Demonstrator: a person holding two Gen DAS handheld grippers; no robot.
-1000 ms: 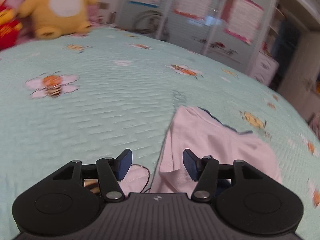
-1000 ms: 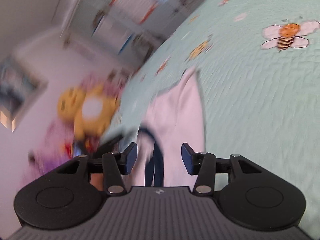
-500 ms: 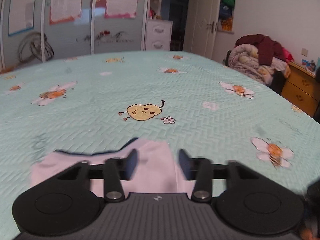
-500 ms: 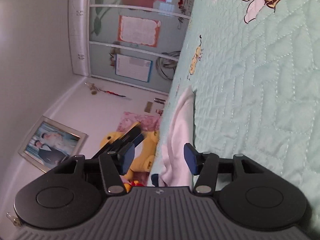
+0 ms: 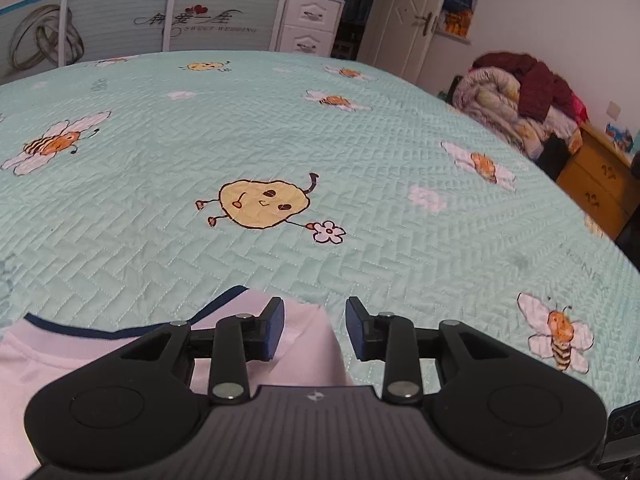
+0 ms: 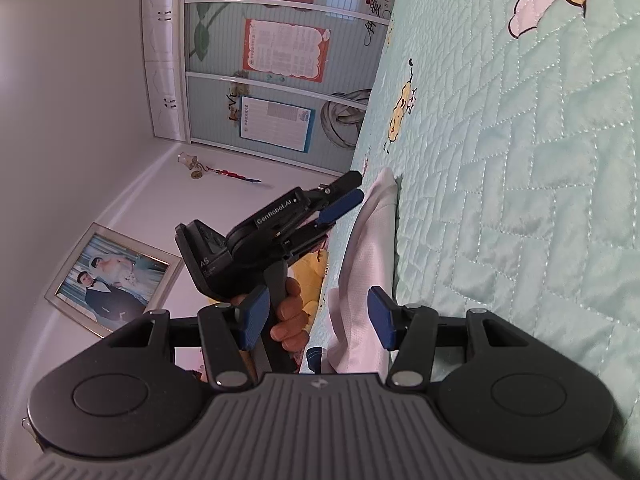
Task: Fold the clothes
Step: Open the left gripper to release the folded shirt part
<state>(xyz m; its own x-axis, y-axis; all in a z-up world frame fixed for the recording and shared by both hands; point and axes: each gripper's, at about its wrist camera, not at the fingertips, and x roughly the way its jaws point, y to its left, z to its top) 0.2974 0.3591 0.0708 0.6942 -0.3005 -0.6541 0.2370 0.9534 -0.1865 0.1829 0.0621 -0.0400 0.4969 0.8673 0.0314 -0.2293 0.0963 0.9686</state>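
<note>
A pale pink garment (image 5: 308,344) with dark blue trim lies on the mint green quilted bedspread (image 5: 280,140). My left gripper (image 5: 314,330) is open, hovering just above the garment's near edge. In the right wrist view, turned sideways, the garment (image 6: 368,248) is a thick folded stack on the bed. My right gripper (image 6: 316,320) is open, its right finger over the garment's end. The left gripper (image 6: 336,196), in a hand, is seen there open over the far end of the garment.
A heap of blankets and clothes (image 5: 516,100) and a wooden dresser (image 5: 596,184) stand past the bed's right edge. Wardrobe doors (image 5: 160,8) stand beyond the far edge. A yellow plush toy (image 6: 312,276) lies behind the garment.
Both grippers swung round quickly a second ago and have settled. The left gripper has moved closer over the garment's edge. The left gripper now shows fully in the right wrist view.
</note>
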